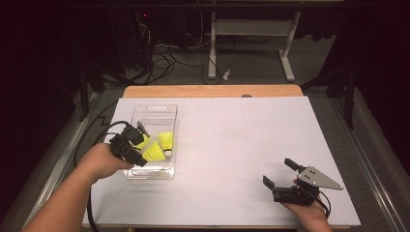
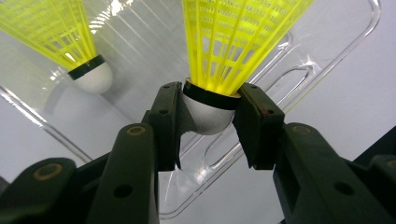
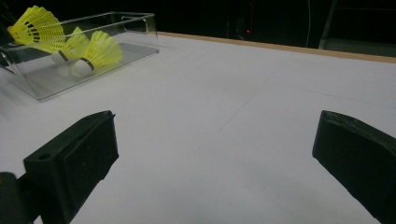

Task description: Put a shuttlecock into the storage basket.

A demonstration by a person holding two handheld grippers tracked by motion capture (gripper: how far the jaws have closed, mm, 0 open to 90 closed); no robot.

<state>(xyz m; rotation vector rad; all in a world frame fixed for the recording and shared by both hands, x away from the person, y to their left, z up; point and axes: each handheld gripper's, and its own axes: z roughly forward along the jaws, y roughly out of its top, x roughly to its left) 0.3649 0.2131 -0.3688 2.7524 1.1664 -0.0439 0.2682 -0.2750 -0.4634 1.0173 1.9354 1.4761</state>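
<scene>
High view: nearest, at the right near edge of the white table [image 1: 232, 159], the right gripper [image 1: 281, 175] rests low by the surface, jaws spread wide with bare table between them. The grey three-cornered plate [image 1: 319, 178] sits on top of it, and the person's right hand [image 1: 309, 212] comes in from the bottom edge.

Right gripper view: both black jaws stand far apart at the picture's sides; nothing is pinched.

Left side, a little farther off: the left hand [image 1: 104, 159] brings the left gripper [image 1: 138, 150] over the near end of the clear plastic box [image 1: 154, 112], which lies long-ways on the left part of the table.

Left gripper view: the jaws are pinched on the white rounded base of a yellow shuttlecock [image 2: 224, 56], one pad on each side just under the black band. The yellow skirt fans away from the camera. The held shuttlecock hangs above the floor of the box; contact with the floor cannot be told.

Second shuttlecock [image 2: 70, 42] lies in the box, at the upper left of this view, apart from the held one. In the high view it [image 1: 167, 140] lies just beyond the held shuttlecock [image 1: 153, 152], about mid-length of the box.

Far: wooden table edge [image 1: 212, 91], then a dark floor with cables [image 1: 162, 60] and a table frame [image 1: 251, 29].
</scene>
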